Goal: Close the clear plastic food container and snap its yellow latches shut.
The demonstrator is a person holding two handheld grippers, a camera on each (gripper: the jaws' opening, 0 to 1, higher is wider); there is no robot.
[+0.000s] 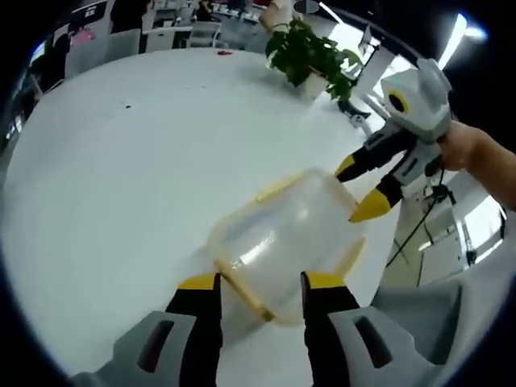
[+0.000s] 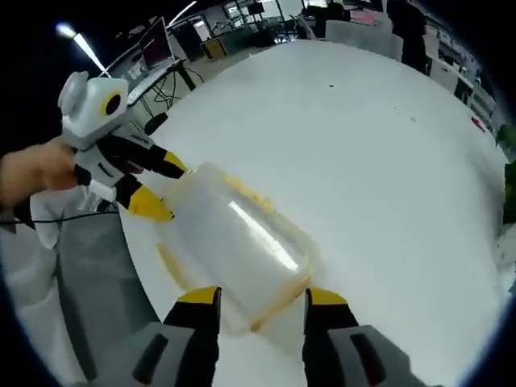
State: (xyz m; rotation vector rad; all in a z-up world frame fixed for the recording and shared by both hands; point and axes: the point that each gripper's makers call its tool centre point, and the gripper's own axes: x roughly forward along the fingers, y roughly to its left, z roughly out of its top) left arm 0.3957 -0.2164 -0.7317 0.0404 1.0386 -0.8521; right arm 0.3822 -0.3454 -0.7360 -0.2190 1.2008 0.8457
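Note:
The clear plastic container [image 1: 282, 238] [image 2: 242, 242] lies on the white table [image 1: 121, 177] with yellow latch strips along its edges. My left gripper [image 1: 260, 282] is open, its yellow-tipped jaws standing either side of the container's near end, where a yellow latch [image 1: 242, 292] lies between them. From the opposite end my right gripper [image 2: 263, 297] is also open, astride the other short side. Each shows in the other's view: the right gripper [image 1: 359, 189] at the far corner, the left gripper [image 2: 164, 191] with one tip against the container.
A potted green plant [image 1: 310, 52] stands at the table's far edge. The person's grey clothing [image 1: 435, 310] [image 2: 89, 282] is close beside the table edge near the container. Desks, chairs and a monitor [image 2: 155, 42] lie beyond the table.

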